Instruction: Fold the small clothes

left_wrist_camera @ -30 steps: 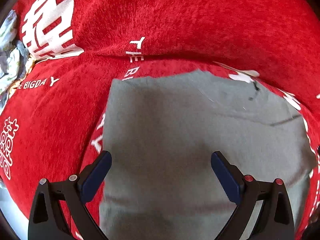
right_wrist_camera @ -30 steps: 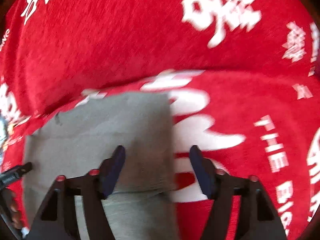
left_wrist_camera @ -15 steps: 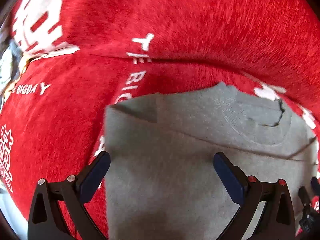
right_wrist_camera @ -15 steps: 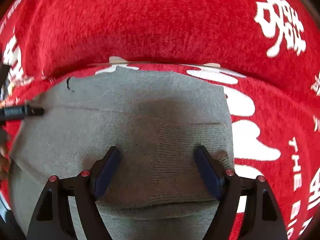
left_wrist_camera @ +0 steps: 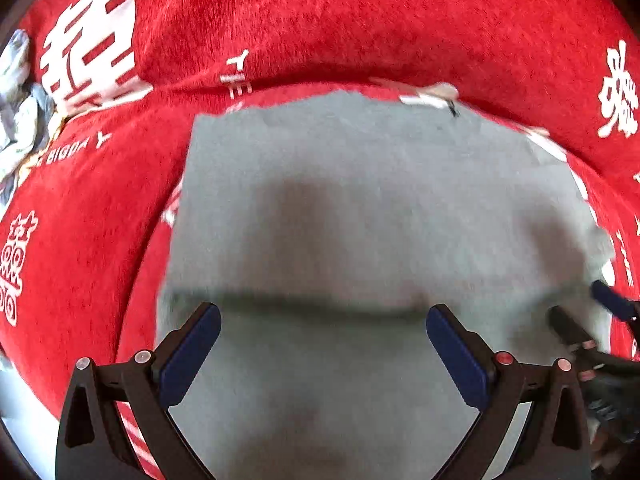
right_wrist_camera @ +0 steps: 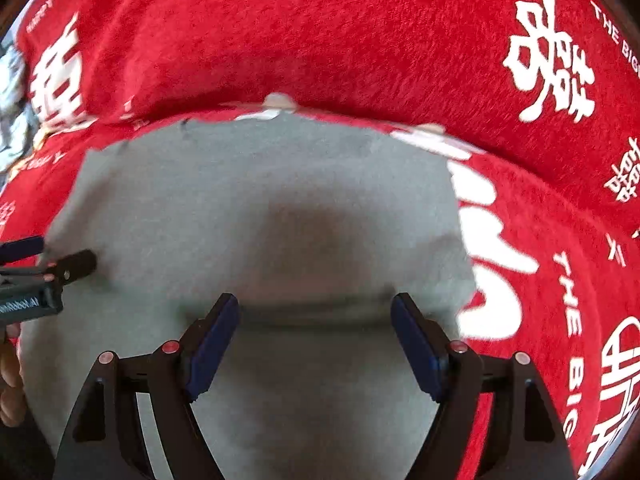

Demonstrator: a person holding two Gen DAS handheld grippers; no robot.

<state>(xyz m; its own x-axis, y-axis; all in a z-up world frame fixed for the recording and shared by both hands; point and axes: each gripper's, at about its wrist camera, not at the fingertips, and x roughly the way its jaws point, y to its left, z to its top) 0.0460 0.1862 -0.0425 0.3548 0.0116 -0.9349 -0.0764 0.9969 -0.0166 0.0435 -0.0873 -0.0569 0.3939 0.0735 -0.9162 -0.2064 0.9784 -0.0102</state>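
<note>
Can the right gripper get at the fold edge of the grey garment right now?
Probably yes. The right gripper hangs open right over the grey garment, its jaws straddling the fold edge. Nothing lies between them, and the left gripper sits off at the garment's far side.

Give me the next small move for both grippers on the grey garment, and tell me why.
Probably close both grippers on the near fold. The grey garment lies flat on the red cloth, and a folded edge runs right at the fingertips of the open left gripper and open right gripper. Neither holds any fabric yet.
</note>
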